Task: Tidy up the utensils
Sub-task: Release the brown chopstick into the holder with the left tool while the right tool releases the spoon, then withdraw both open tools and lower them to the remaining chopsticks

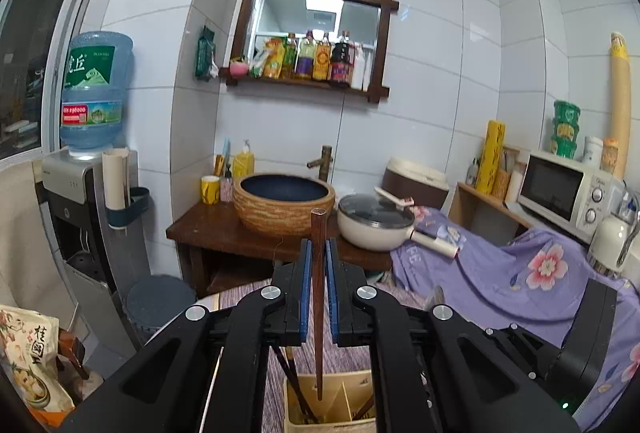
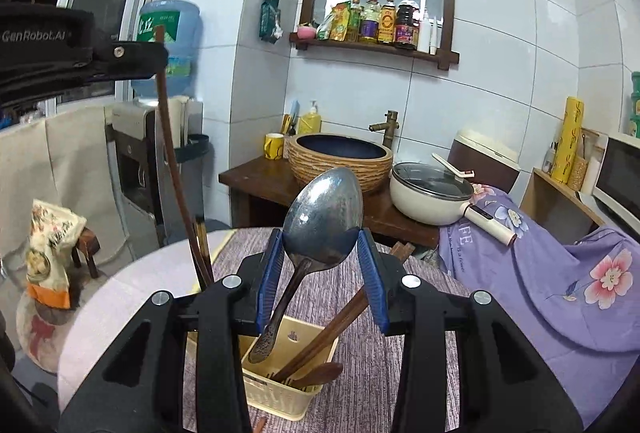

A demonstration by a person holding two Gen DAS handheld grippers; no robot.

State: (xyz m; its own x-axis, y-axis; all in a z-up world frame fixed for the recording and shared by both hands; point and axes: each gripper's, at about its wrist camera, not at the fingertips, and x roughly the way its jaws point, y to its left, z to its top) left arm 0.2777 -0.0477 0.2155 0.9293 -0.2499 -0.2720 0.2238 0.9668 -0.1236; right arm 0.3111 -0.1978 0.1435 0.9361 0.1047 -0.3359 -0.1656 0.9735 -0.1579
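Left wrist view
Left claw (image 1: 319, 253): blue pads (image 1: 305, 289) nearly together, clamped on a single wooden chopstick (image 1: 319, 297).
Chopstick: stands almost upright between the pads; blunt end above the pads, thin tip hanging over the utensil basket (image 1: 332, 421).
Utensil basket: cream plastic, divided inside, directly below the claw at the bottom edge of the view; more dark chopsticks lean in its left part.
Tabletop (image 1: 348, 353): under the basket, covered by a purple-grey striped cloth.
Basin (image 1: 283, 205): woven-look bowl well beyond the basket, on a dark wooden stand; a white lidded pan (image 1: 376, 223) just to its right.
Other claw body (image 1: 588, 333): black housing to the right of the basket.

Right wrist view
Right claw (image 2: 322, 269): pads partly apart, gripping a metal spoon (image 2: 320, 221) across its bowl.
Metal spoon: bowl up and facing the camera, dark patterned handle slanting down-left with its end over the basket's (image 2: 280, 389) near-left corner.
Basket contents: a bundle of wooden chopsticks (image 2: 320, 337) leaning toward its right side, a wooden spoon (image 2: 320, 373) lying low inside.
Left claw (image 2: 158, 51): seen from the side, up and to the left of the basket, holding the long chopstick (image 2: 172, 153), which hangs down toward the basket's left side.
Loose chopsticks (image 2: 402, 251): ends visible on the tabletop (image 2: 360, 385) beyond the basket, behind the right pad.
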